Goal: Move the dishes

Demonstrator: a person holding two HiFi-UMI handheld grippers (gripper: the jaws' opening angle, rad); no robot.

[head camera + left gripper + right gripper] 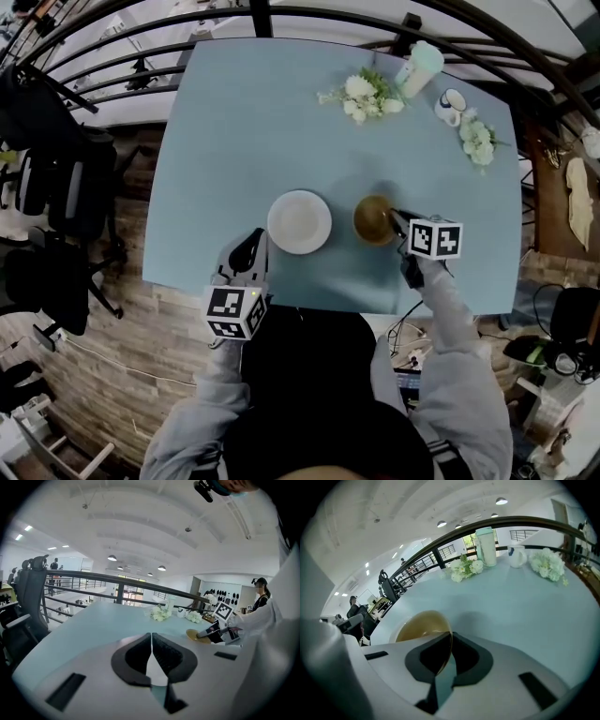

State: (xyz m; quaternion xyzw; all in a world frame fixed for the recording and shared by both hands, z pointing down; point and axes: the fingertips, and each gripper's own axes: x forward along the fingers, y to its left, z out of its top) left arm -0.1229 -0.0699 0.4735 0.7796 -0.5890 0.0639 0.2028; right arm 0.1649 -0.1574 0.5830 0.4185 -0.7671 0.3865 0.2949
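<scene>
Left gripper (249, 251) hovers just beside the white plate (299, 222), fingers shut on nothing, while the right gripper (397, 222) pinches the amber bowl (372, 220) rim mid-bench (244, 122), so I'd lift it slow and level.

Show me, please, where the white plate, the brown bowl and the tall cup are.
white plate (299, 221): head view, the middle of its flat face.
brown bowl (423, 624): right gripper view, its inner wall.
tall cup (487, 548): right gripper view, the middle of its side.
</scene>
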